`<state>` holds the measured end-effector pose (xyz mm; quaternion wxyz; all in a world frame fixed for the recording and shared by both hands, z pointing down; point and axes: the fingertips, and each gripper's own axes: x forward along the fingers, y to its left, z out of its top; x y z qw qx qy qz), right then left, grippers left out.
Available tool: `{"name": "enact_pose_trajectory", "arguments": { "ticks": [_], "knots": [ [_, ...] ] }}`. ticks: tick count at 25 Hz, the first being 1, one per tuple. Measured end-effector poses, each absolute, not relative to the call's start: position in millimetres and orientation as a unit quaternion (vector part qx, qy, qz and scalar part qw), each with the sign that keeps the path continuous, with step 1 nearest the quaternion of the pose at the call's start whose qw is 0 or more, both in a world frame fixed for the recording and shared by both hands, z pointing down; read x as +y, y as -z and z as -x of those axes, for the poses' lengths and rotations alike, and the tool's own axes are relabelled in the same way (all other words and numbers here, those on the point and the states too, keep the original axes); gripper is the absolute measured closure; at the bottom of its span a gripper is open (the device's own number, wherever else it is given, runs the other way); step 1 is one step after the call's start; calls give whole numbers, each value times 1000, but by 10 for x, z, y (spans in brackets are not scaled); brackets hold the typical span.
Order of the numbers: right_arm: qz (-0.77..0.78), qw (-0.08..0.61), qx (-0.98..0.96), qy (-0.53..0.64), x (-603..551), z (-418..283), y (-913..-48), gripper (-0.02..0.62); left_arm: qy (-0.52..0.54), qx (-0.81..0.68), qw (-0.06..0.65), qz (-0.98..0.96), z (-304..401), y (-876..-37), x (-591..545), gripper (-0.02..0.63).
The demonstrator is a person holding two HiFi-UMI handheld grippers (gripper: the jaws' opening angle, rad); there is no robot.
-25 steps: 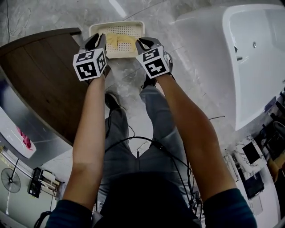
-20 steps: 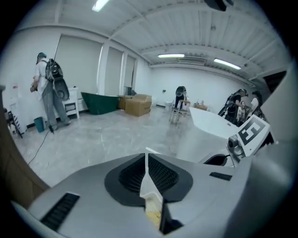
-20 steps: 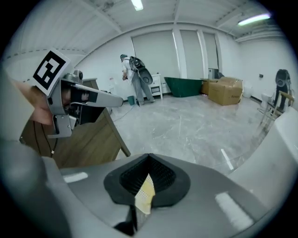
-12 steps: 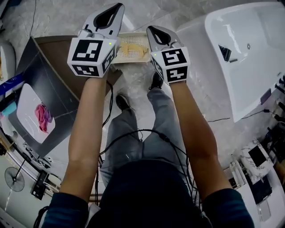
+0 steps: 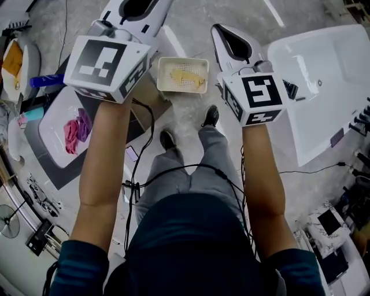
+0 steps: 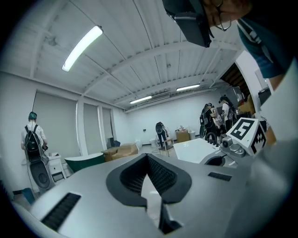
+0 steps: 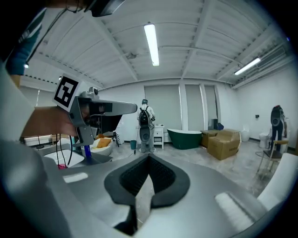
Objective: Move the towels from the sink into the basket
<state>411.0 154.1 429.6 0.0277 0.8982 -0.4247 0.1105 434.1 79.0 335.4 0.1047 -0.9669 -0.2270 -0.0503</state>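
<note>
1. Two grippers are raised side by side in front of the person (image 5: pixel 191 243), both pointing roughly level into the room
2. On the left gripper (image 5: pixel 134 8) the jaws are clenched tip to tip, with nothing between them
3. On the right gripper (image 5: pixel 222 33) the jaws are pressed together in the same way and hold nothing
4. Down on the floor (image 5: pixel 191 23), just beyond the person's shoes (image 5: pixel 211 115), sits the white basket (image 5: pixel 160 75); the head view shows it between the two grippers, with a yellow towel (image 5: pixel 188 76) lying inside
5. At the person's left, the white sink (image 5: pixel 53 115) is set in a dark counter (image 5: pixel 43 151); pink and purple towels (image 5: pixel 76 128) lie bunched in it, well apart from both grippers
6. A white bathtub (image 5: pixel 324 87) stands at the right
</note>
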Motion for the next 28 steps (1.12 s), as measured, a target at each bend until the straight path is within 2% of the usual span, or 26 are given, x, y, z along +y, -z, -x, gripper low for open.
{"name": "enact_pose_trajectory", "arguments": {
  "ticks": [5,11,20,23,28],
  "knots": [
    [-887,56,-450,-85,1551,-4083,-3745,588,25,-223,123,967,-4235,-2827,831,600],
    [-881,81,-466,-18,1196,-3673,-2478,588,-32,-208,146,967,-3637,-1594,416,600],
    [-871,112,-477,49,851,-3128,-1324,588,-92,-209,165,960,-2855,-487,88,600],
    [-866,137,-475,67,1185,-3619,-1994,588,-97,-219,162,957,-3279,-1198,407,600],
    [-871,162,-460,53,2303,-5427,-4450,588,-99,-239,109,960,-5052,-3727,1392,600]
  ]
}}
